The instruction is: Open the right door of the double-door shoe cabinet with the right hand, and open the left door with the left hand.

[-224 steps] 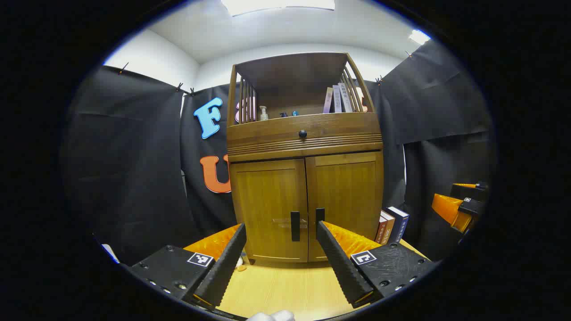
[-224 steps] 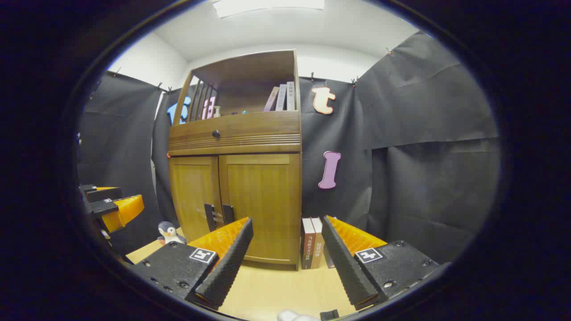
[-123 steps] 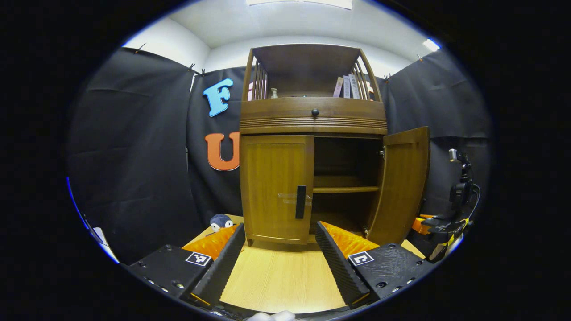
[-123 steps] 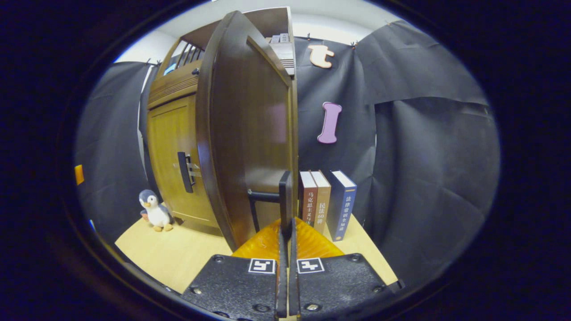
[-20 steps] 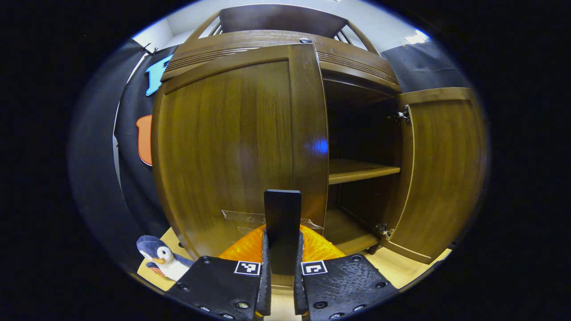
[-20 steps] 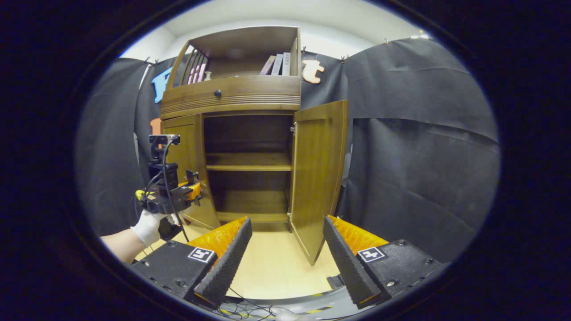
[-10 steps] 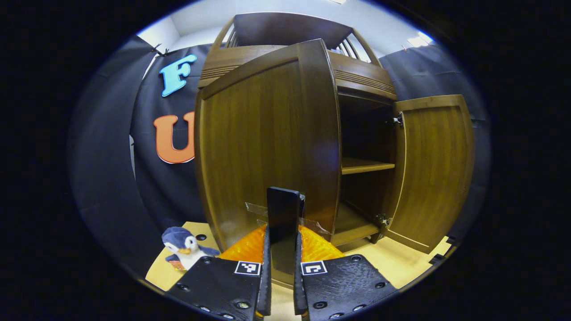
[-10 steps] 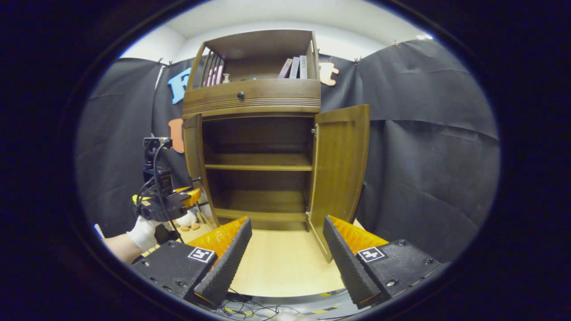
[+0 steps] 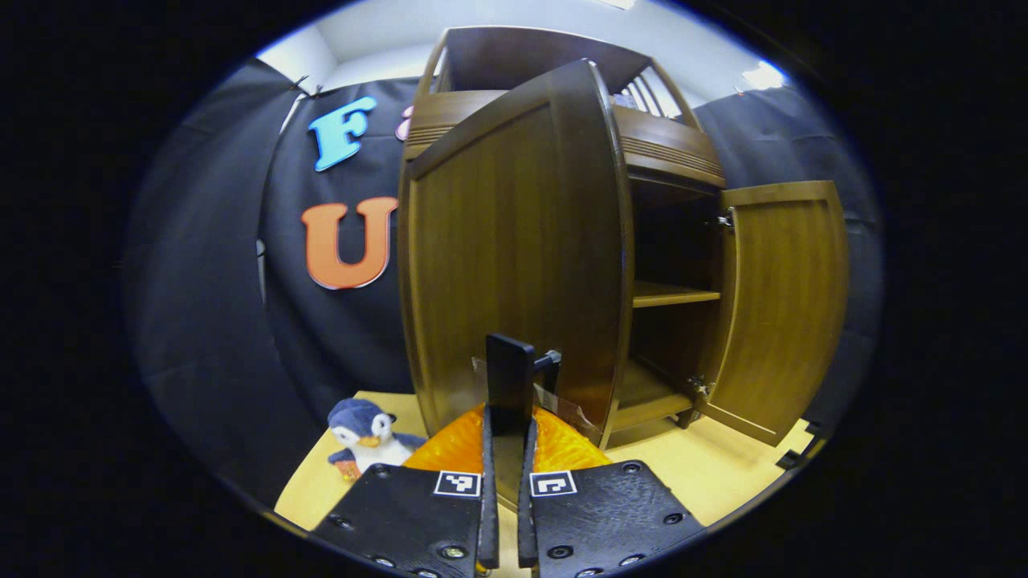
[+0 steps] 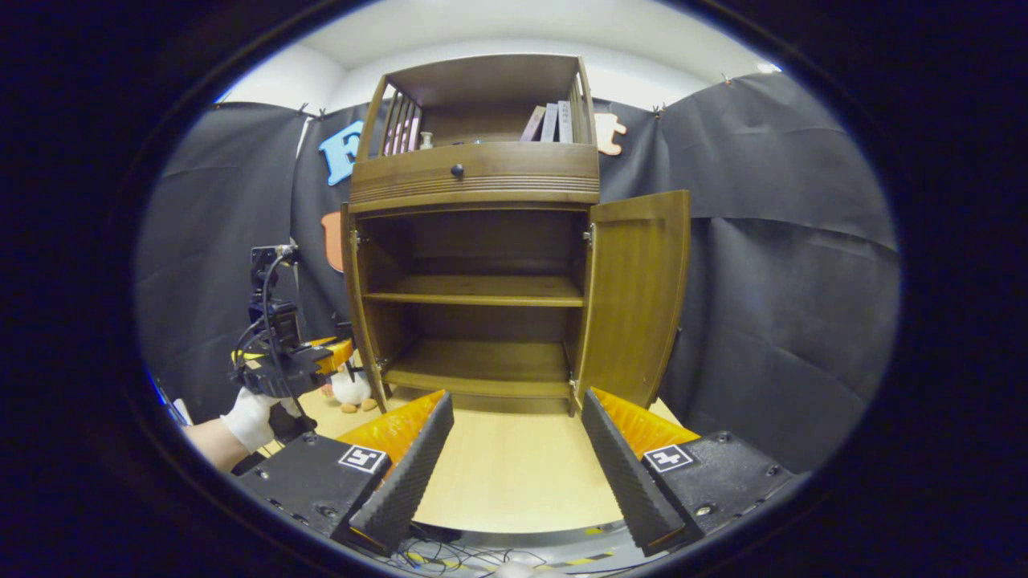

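Note:
The wooden shoe cabinet [image 10: 482, 172] stands with both lower doors swung out. In the left gripper view, my left gripper [image 9: 507, 429] is shut on the black handle [image 9: 509, 373] of the left door [image 9: 514, 241], which stands wide open. The right door [image 9: 783, 309] hangs open beyond it. In the right gripper view, my right gripper [image 10: 514, 482] is open and holds nothing, back from the cabinet. From there the left door [image 10: 351, 305] shows edge-on, the right door [image 10: 634, 297] is open, and the left gripper [image 10: 325, 355] is held by a gloved hand [image 10: 249, 417].
Two bare shelves [image 10: 474, 291] show inside the cabinet. A toy penguin [image 9: 365, 429] sits on the light wooden table [image 10: 506, 474] left of the cabinet. Books [image 10: 550, 122] and a small bottle stand on the top shelf. Cables lie at the table's near edge.
The left door has swung further out with my left gripper on its handle. My right gripper has shifted so the cabinet sits more centred in its view, staying open.

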The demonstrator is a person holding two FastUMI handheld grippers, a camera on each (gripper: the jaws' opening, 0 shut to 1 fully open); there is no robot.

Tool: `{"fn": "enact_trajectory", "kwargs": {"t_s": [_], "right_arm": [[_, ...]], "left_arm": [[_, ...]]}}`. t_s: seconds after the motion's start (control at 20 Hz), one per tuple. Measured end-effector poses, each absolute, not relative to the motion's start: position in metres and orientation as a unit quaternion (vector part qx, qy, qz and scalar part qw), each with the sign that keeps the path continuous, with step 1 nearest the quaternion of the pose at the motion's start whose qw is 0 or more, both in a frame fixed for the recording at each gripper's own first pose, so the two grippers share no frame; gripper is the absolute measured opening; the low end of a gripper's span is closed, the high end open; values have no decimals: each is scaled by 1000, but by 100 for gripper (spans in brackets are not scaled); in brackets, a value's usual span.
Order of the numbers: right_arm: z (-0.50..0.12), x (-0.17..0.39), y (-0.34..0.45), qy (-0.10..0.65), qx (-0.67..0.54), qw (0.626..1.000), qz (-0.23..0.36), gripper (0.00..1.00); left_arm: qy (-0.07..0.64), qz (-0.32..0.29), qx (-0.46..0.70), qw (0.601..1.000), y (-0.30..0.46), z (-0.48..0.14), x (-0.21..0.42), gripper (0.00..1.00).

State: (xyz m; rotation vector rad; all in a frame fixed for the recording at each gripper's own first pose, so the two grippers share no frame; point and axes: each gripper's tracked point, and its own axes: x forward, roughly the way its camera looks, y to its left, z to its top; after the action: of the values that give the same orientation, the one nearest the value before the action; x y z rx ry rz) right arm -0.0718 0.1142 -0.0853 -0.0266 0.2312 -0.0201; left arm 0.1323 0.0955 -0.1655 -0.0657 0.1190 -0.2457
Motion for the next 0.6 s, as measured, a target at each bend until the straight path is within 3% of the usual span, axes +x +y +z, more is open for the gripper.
{"fn": "enact_trajectory", "kwargs": {"t_s": [0.6], "right_arm": [[-90, -66, 129, 120, -13, 993, 12, 100]], "left_arm": [[59, -80, -37, 994, 164, -172, 124, 2]]}}
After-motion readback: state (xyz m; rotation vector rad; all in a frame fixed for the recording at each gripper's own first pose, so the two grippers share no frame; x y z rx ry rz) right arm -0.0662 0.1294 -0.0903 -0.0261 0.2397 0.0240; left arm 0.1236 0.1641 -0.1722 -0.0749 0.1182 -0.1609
